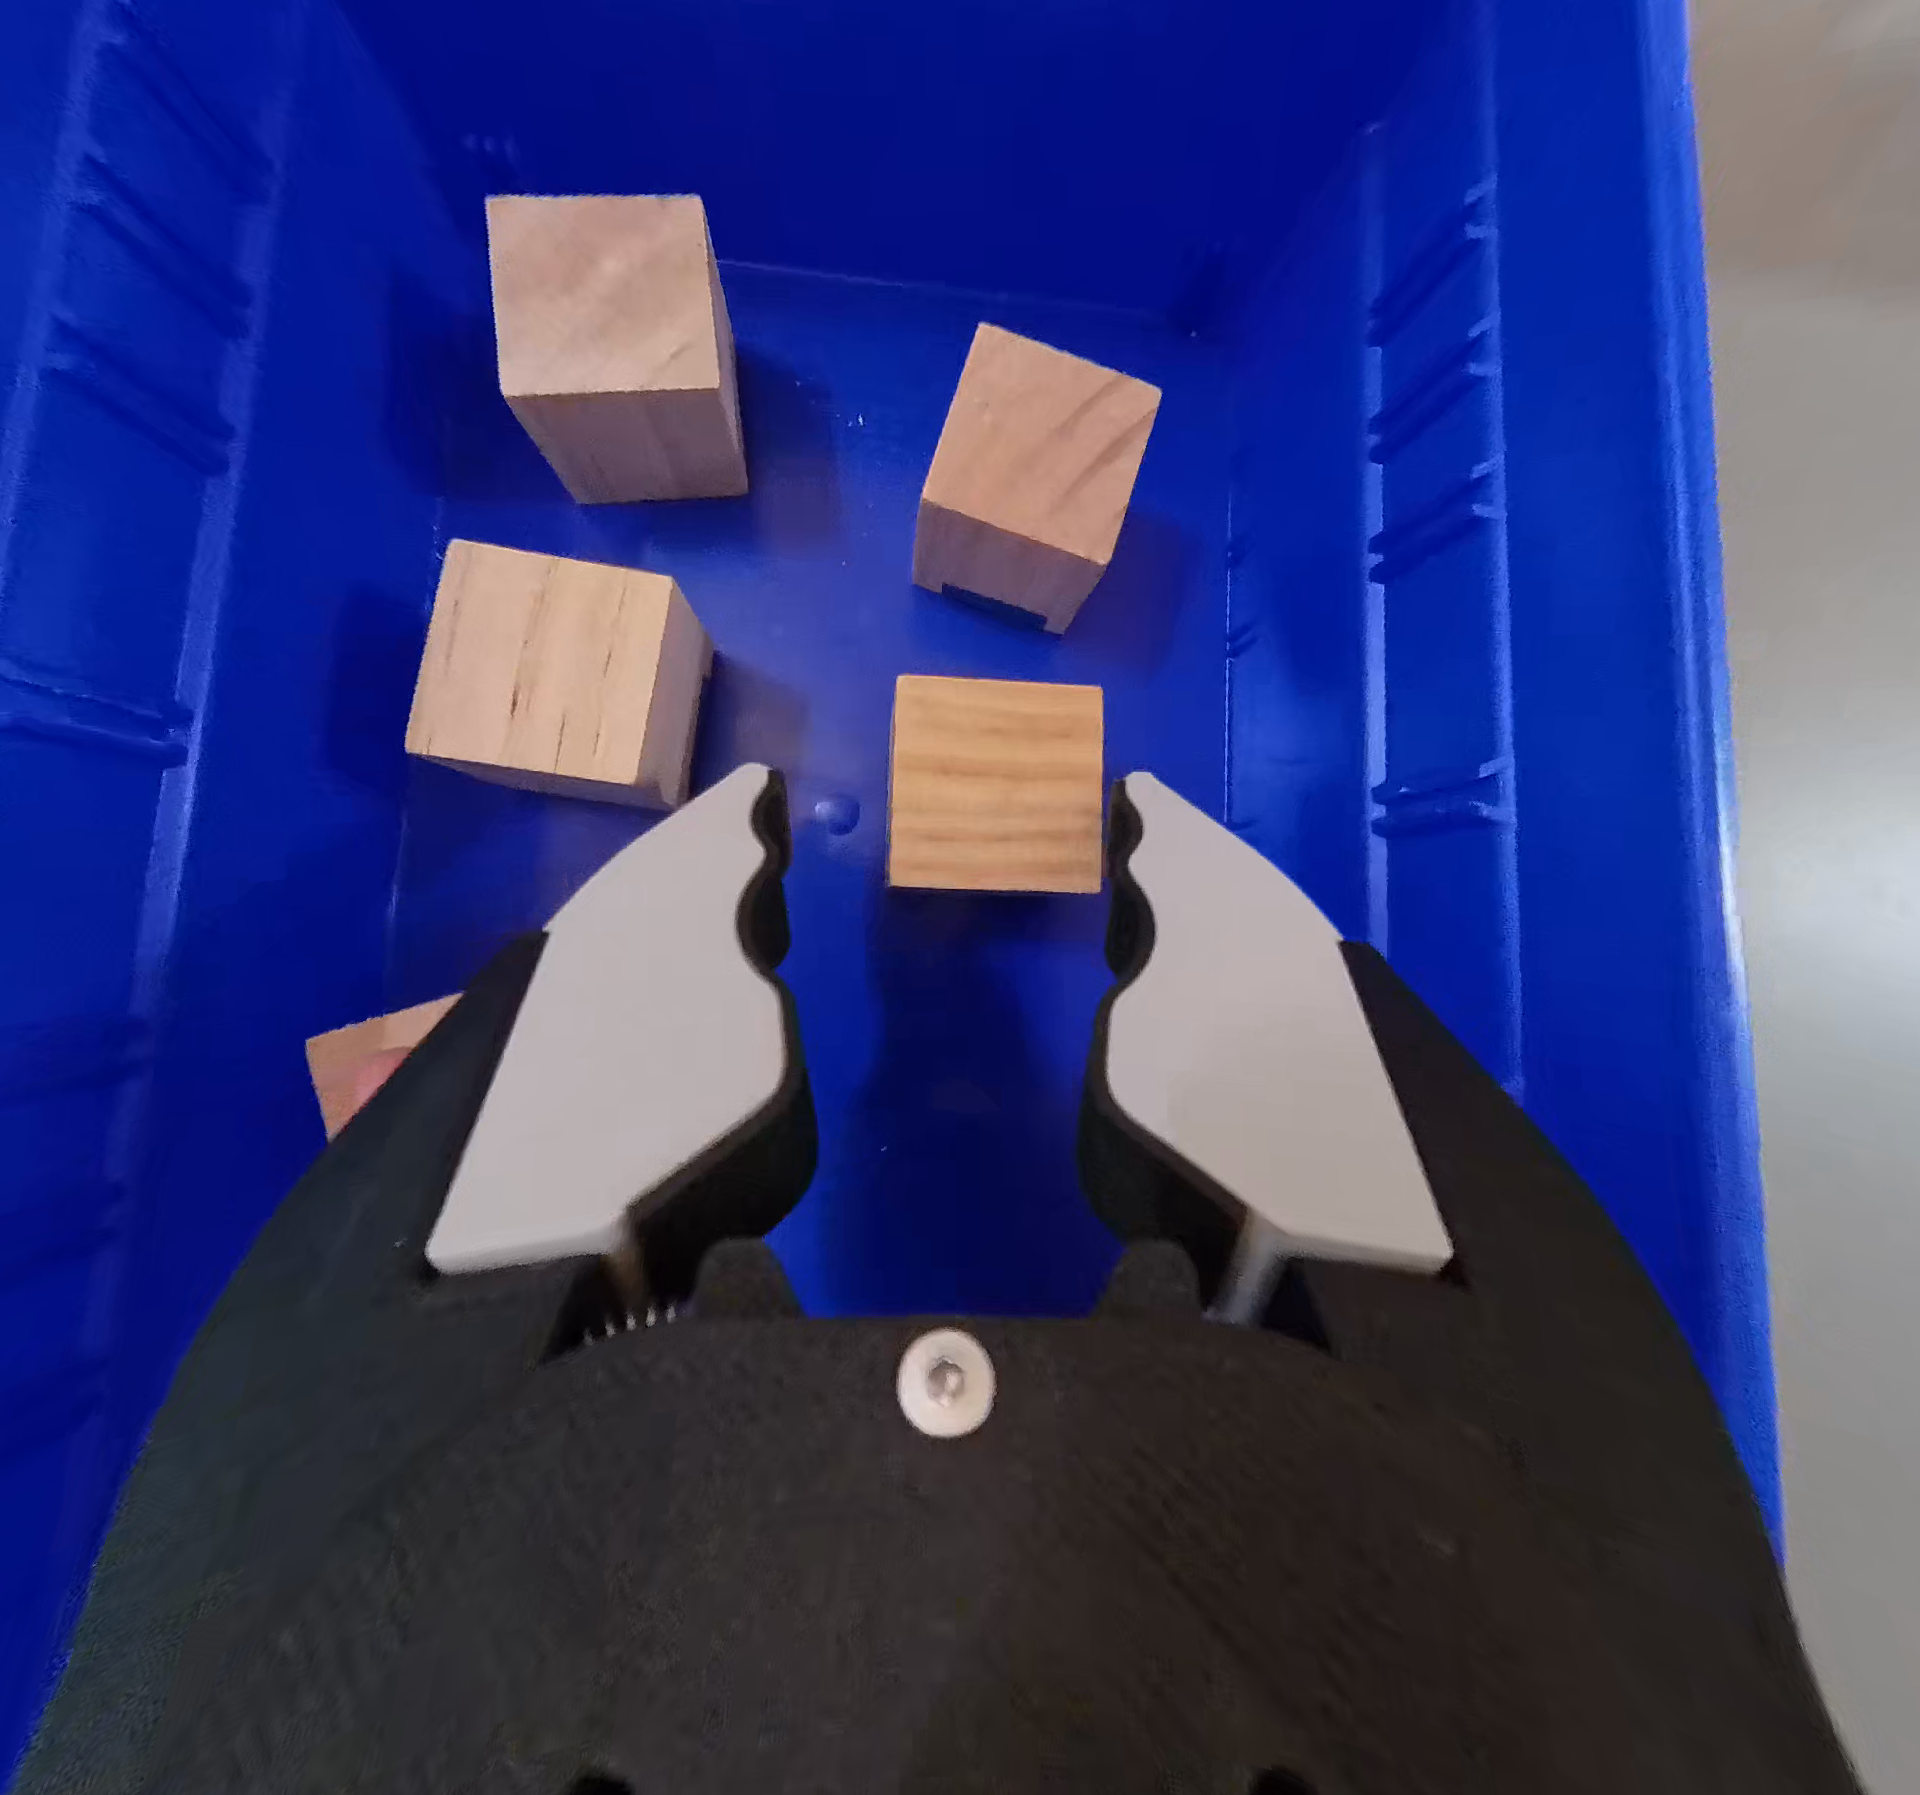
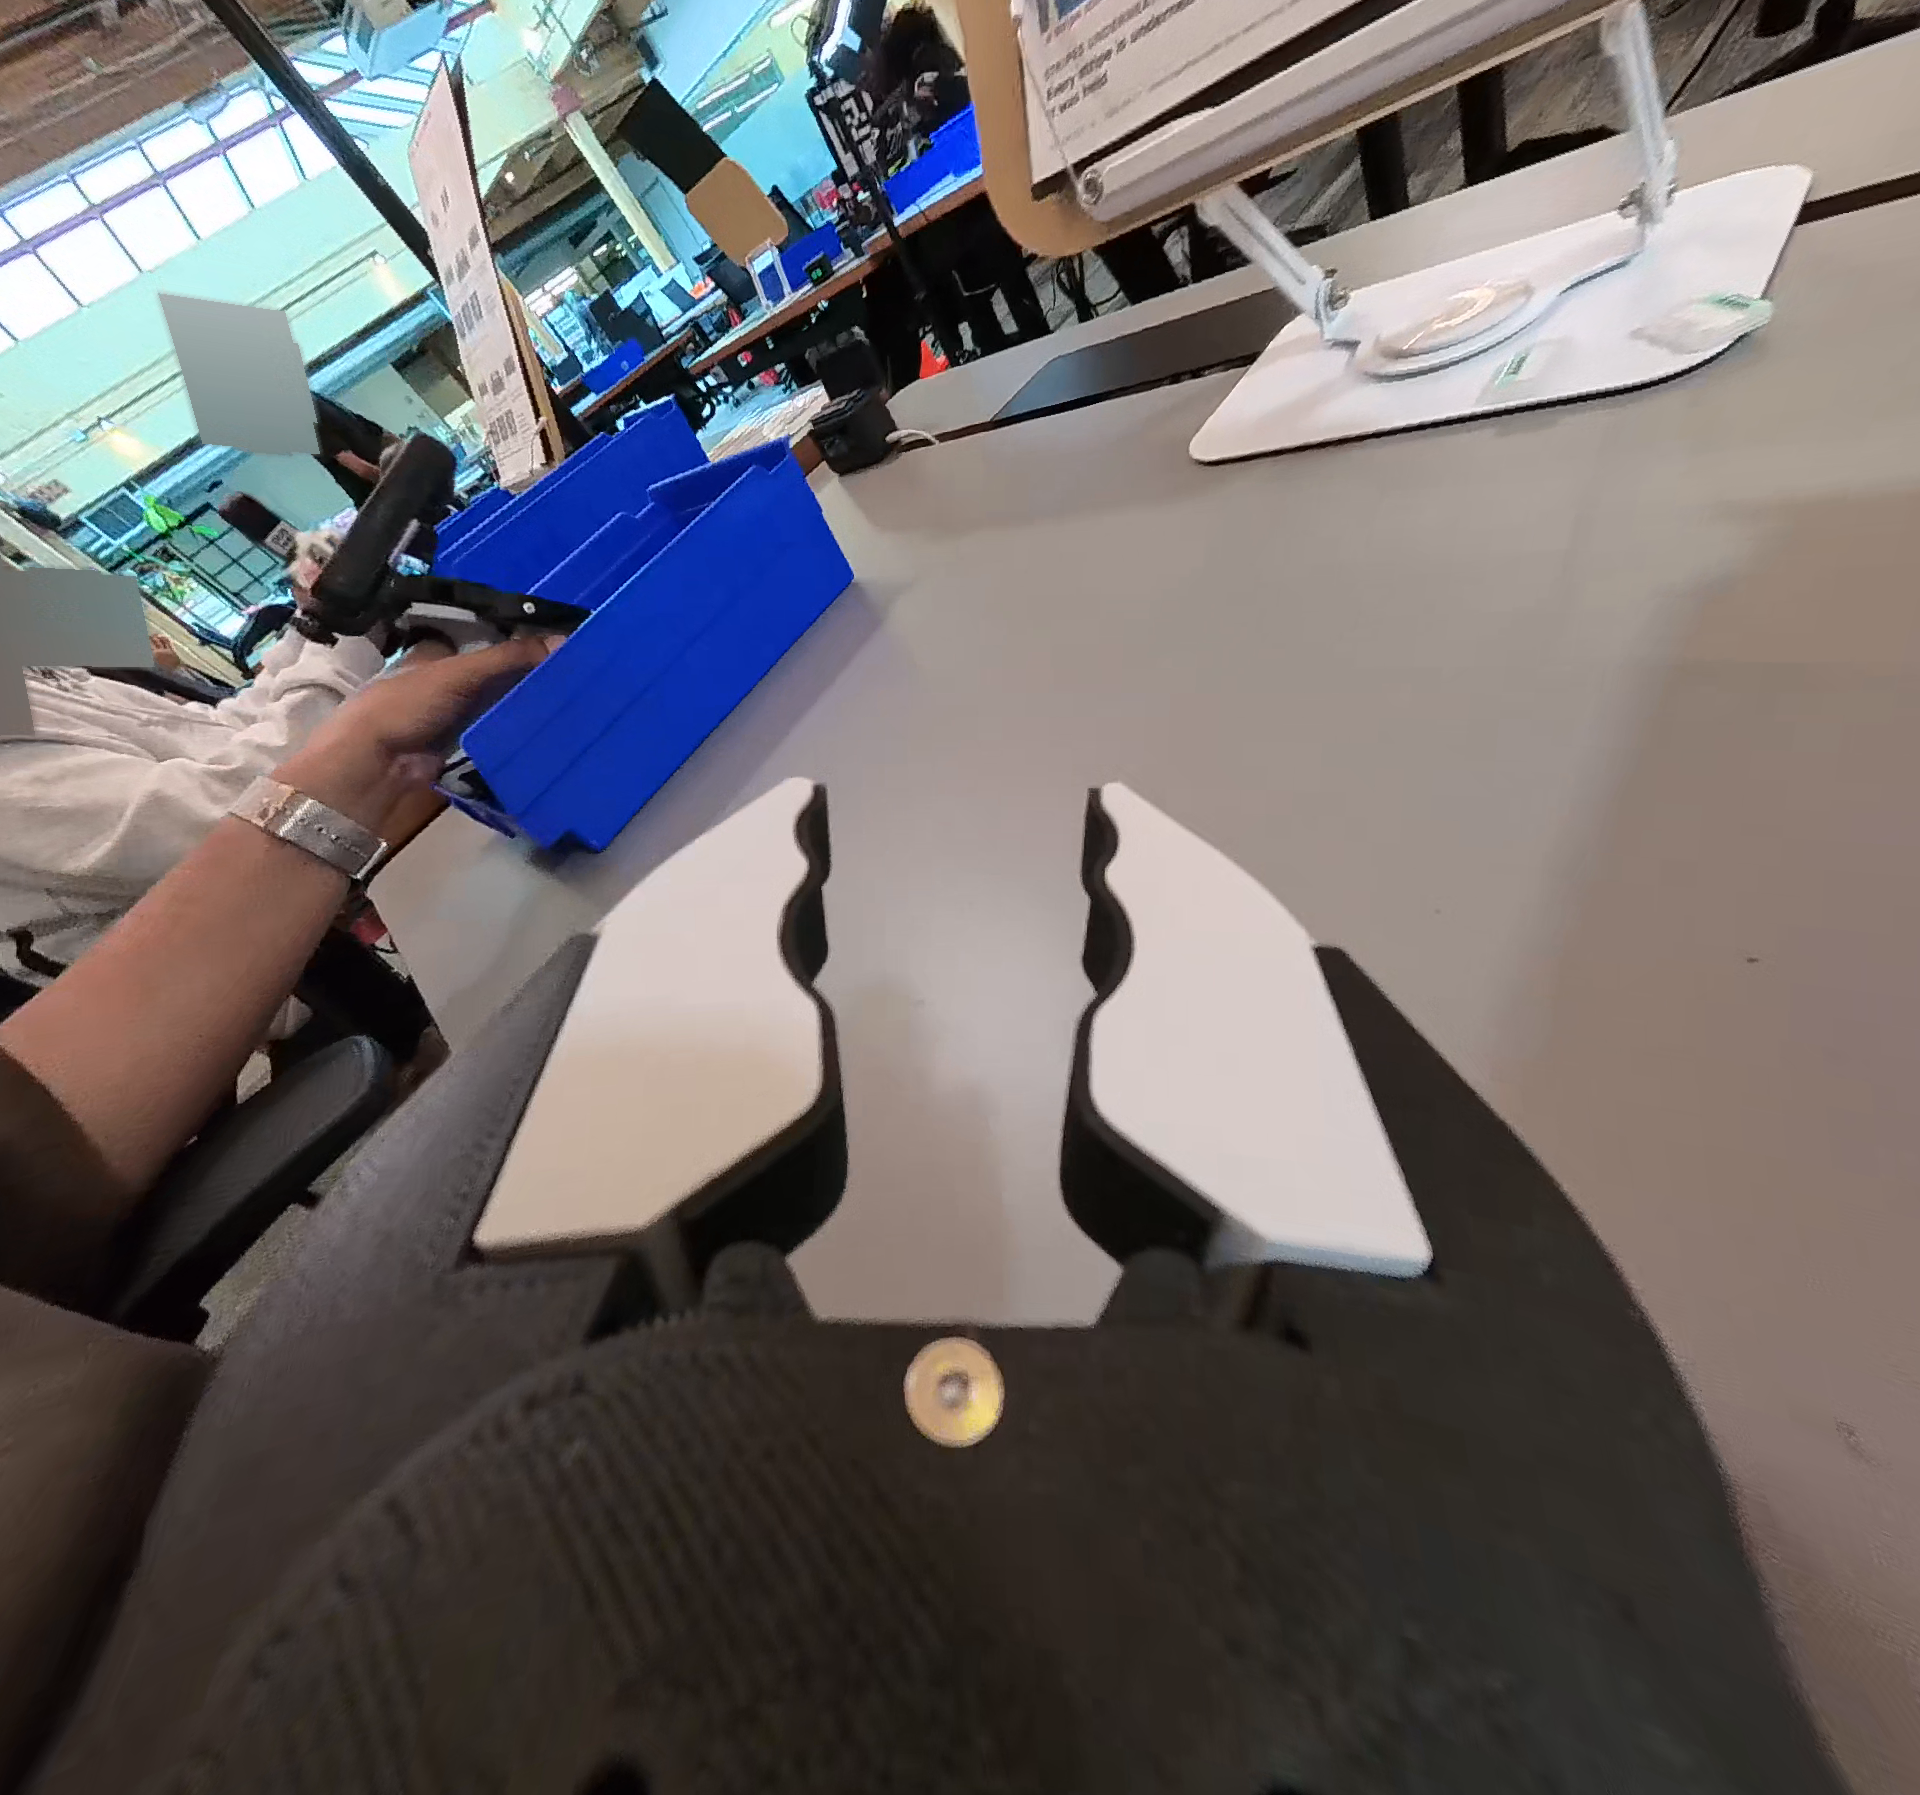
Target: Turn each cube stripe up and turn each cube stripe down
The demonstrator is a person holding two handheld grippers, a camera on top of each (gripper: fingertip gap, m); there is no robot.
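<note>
In the left wrist view, several plain wooden cubes lie in a blue bin (image 1: 1455,602). My left gripper (image 1: 951,795) is open above the bin floor. The nearest cube (image 1: 995,784) sits between its fingertips, close to the right one, with wood grain on top and no stripe showing. Other cubes lie at far left (image 1: 608,322), far right (image 1: 1039,457) and middle left (image 1: 551,670). Another cube (image 1: 379,1049) is partly hidden behind the left finger. My right gripper (image 2: 956,810) is open and empty over the grey table (image 2: 1455,810), well right of the bin (image 2: 665,644).
The bin's ribbed walls close in on both sides of the left gripper. In the right wrist view a person's hand (image 2: 416,727) holds the left gripper at the bin. A white stand (image 2: 1507,322) with a printed sheet stands at the back right of the table.
</note>
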